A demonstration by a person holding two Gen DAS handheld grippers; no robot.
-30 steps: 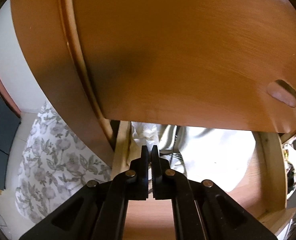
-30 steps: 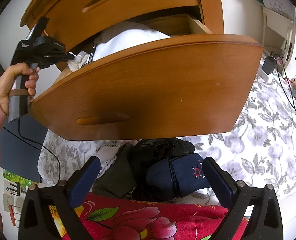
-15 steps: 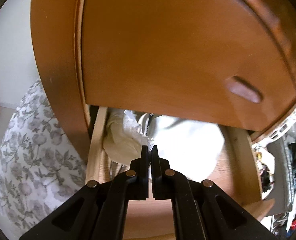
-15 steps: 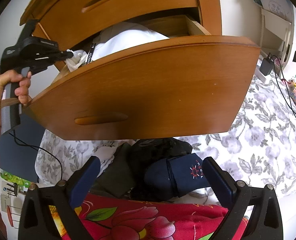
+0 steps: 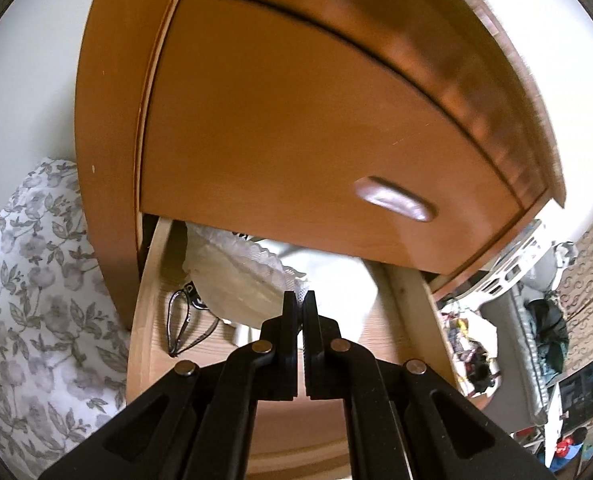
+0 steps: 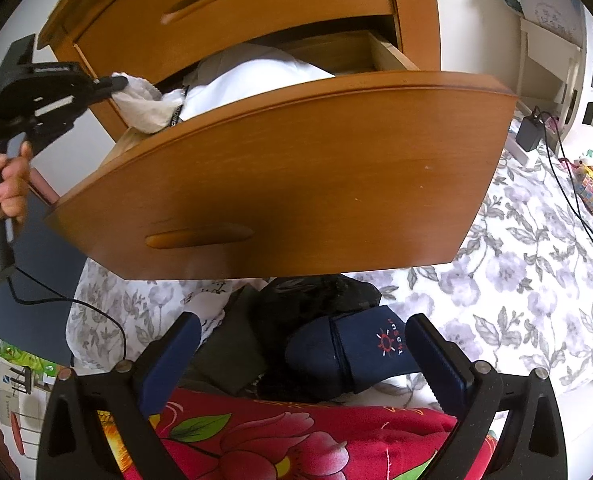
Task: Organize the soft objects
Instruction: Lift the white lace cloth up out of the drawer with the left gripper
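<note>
1. Far left in the right wrist view, the left gripper (image 6: pixel 110 82) is pinched tight on a white cloth (image 6: pixel 138 106), holding it at the drawer's left corner. A hand (image 6: pixel 10 184) squeezes its handle.
2. The left wrist view confirms it: the jaws are closed together on the cloth's (image 5: pixel 240 280) lacy edge, above the open drawer (image 5: pixel 152 280). A dark cord (image 5: pixel 180 320) lies on the drawer floor just left of the cloth.
3. Centre now: the wooden drawer (image 6: pixel 296 184) is pulled out, with a mound of white fabric (image 6: pixel 256 76) rising above its front.
4. Below the drawer front, dark clothes (image 6: pixel 320 300) and a navy sock (image 6: pixel 360 348) sit on the flowered sheet (image 6: pixel 528 280), with a red flowered blanket (image 6: pixel 296 440) nearest the camera.
5. The right gripper (image 6: pixel 302 356) hangs wide open over that pile, fingers (image 6: pixel 436 356) either side of the sock, holding nothing.
</note>
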